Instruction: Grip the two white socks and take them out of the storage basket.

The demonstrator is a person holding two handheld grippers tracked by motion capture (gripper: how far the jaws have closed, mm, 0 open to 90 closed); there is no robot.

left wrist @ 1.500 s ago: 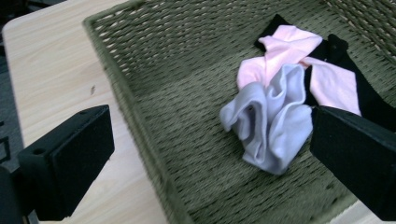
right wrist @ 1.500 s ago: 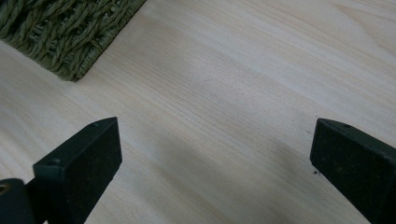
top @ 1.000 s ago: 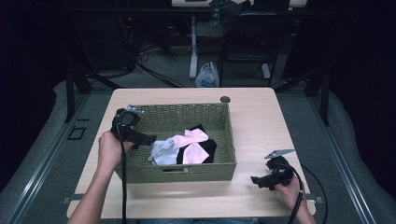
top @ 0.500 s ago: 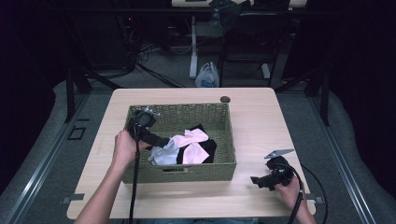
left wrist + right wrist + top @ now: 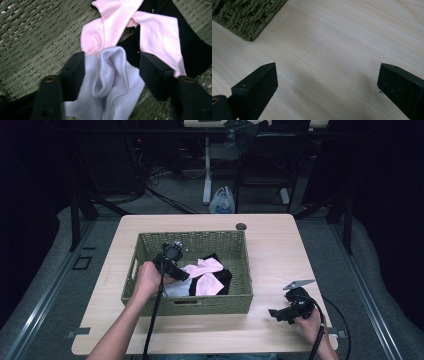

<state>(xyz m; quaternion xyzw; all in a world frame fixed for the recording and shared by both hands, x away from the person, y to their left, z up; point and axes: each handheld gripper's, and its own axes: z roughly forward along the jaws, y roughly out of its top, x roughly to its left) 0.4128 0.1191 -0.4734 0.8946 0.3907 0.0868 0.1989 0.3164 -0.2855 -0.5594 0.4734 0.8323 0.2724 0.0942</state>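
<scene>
A green woven basket (image 5: 190, 307) stands on the wooden table (image 5: 270, 250) and holds a white sock (image 5: 175, 290), pink socks (image 5: 205, 270) and a black sock (image 5: 222, 277). My left gripper (image 5: 181, 273) reaches down into the basket. Its jaws have just been closing, and in the left gripper view the white sock (image 5: 112, 75) is bunched between the pads of the left gripper (image 5: 112, 62). The pink socks (image 5: 155, 37) and the black sock (image 5: 190, 45) lie just beyond, on the basket floor (image 5: 37, 37). My right gripper (image 5: 274, 312) rests open near the table's front right, over bare wood (image 5: 337, 37).
A small dark round disc (image 5: 241, 226) sits near the table's far edge. A corner of the basket (image 5: 244, 15) shows ahead of the right gripper (image 5: 327, 82). Behind the table, a plastic bag (image 5: 221, 200) lies on the floor among desk legs and cables.
My left gripper moved from the basket's left rim rightward and down into the basket, onto the white sock, and its jaws narrowed. The right gripper stayed where it was.
</scene>
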